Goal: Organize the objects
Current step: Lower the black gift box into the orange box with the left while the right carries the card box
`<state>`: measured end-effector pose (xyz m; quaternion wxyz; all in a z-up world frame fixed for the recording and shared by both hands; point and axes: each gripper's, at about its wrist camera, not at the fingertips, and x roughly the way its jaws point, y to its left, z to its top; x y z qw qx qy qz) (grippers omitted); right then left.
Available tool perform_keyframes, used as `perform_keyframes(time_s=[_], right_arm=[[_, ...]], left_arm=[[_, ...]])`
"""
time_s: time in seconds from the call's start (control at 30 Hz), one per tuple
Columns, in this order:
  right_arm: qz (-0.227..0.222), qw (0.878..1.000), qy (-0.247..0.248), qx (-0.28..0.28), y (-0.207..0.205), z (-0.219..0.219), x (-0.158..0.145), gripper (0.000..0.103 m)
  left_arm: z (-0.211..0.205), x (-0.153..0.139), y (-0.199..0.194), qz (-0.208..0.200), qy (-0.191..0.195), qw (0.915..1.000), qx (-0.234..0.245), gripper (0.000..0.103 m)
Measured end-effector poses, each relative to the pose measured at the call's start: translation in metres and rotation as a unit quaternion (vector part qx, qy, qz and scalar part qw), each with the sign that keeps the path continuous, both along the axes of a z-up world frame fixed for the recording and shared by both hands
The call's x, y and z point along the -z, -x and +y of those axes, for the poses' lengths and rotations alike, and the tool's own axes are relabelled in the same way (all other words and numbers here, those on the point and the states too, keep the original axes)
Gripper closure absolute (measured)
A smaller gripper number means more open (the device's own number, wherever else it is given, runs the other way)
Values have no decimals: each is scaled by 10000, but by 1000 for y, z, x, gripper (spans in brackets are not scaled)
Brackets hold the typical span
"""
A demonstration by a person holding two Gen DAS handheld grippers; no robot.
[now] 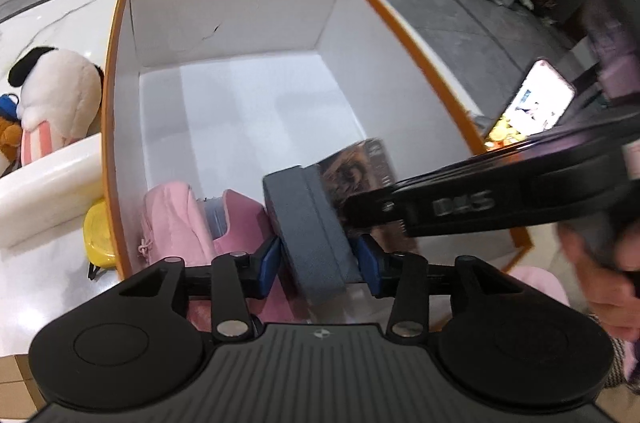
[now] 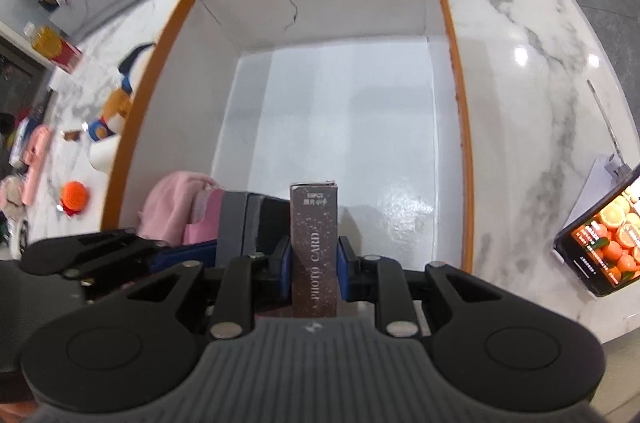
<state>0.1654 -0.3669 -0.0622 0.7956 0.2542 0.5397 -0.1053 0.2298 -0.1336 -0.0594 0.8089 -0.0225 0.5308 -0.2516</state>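
On the left, one pink pouch [image 1: 176, 219] lies in the near corner of the orange-rimmed box [image 1: 120, 71]. Beside it my left hand-held gripper [image 1: 316, 259] has its jaws loosened around one grey case [image 1: 310, 227]; whether the pads touch is hard to tell. My right hand-held gripper [image 2: 314, 257] clamps one photo card box [image 2: 314, 239] upright. I should lower it straight, flush against the case, before letting go.
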Motion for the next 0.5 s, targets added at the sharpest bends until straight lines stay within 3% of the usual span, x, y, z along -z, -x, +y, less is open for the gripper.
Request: perform_keyframes(time_s=[0.13,0.2,0.4,0.5], right_arm=[[211,9996,132,-98,-8,5,7,79],[280,9994,173,-108,-11,6,10,79],[424,9986,259,-172,-19,7,17,79],[475,9985,197,-199,-24,5,20,79]], left_arm=[[13,-17,8,-110,185,9994,259,48],[25,-29,15,-278,188,9991,274,41],[72,-61,25,-646,348,9972,-123,38],[85,-61,23,-557,302,9973,-359,33]])
